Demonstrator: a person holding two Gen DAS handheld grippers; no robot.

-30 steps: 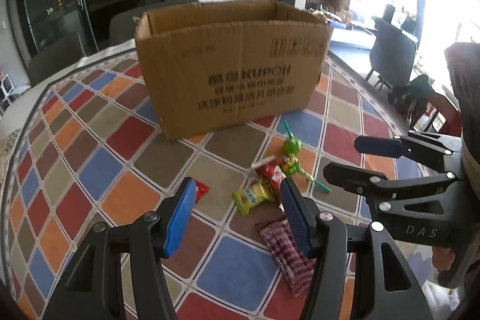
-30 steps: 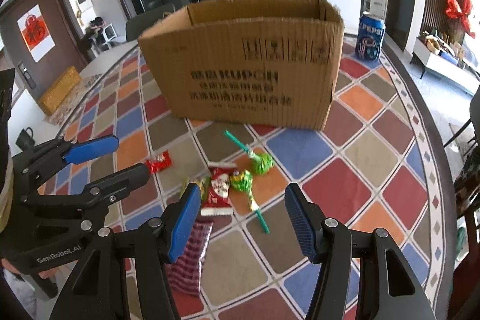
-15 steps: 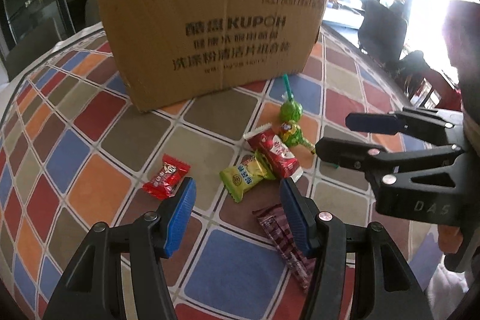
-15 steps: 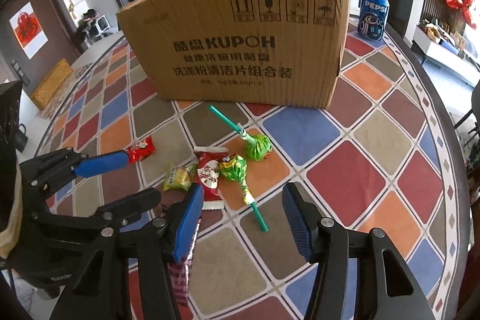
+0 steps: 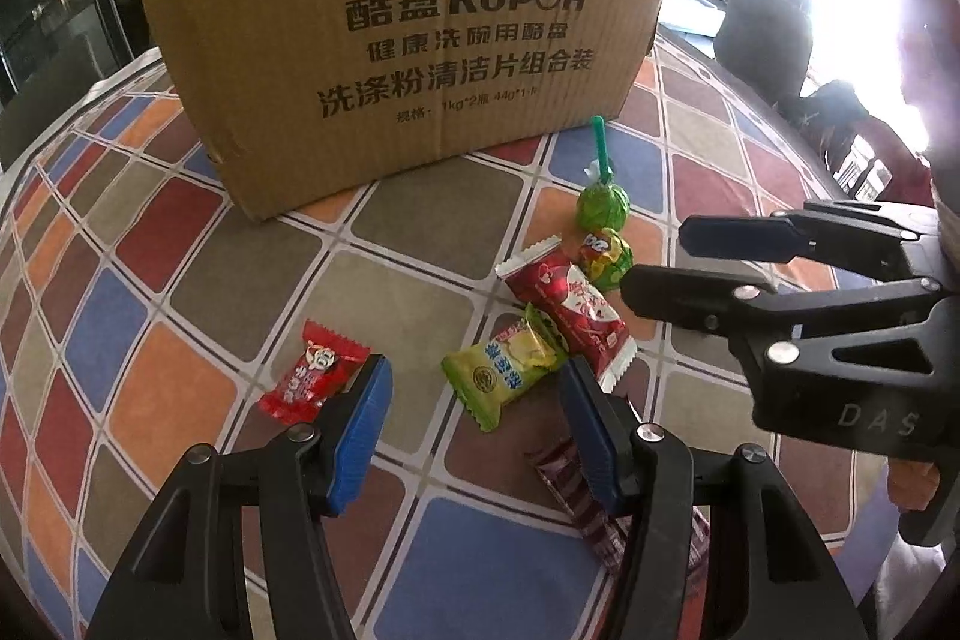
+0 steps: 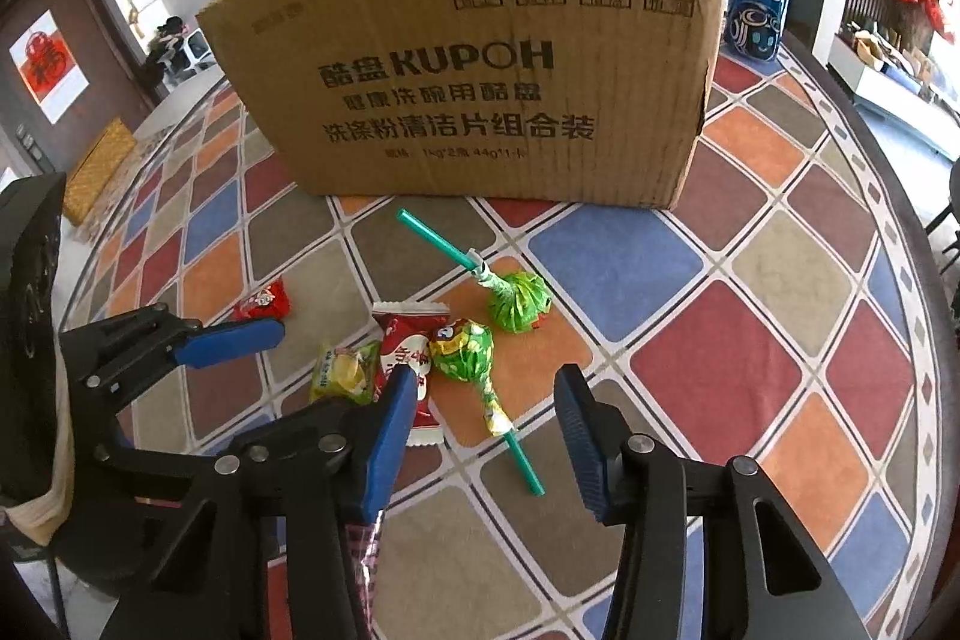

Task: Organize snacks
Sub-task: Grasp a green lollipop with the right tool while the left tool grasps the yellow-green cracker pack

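Both tongs had dropped toward the wrapped snacks before the brown cardboard box (image 6: pixel 480 58): left tongs (image 5: pixel 474 424) spread, empty, above the yellow-green sachet (image 5: pixel 504 370); right tongs (image 6: pixel 483 418) narrowing, astride the green lollipop (image 6: pixel 465 349), so pickup seemed imminent.

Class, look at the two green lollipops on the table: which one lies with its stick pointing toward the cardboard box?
The plain green lollipop, nearer the cardboard box. The other lollipop, with a colourful printed wrapper, points its stick away from the box.

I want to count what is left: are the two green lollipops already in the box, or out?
Out. Both lollipops lie on the tablecloth before the box.
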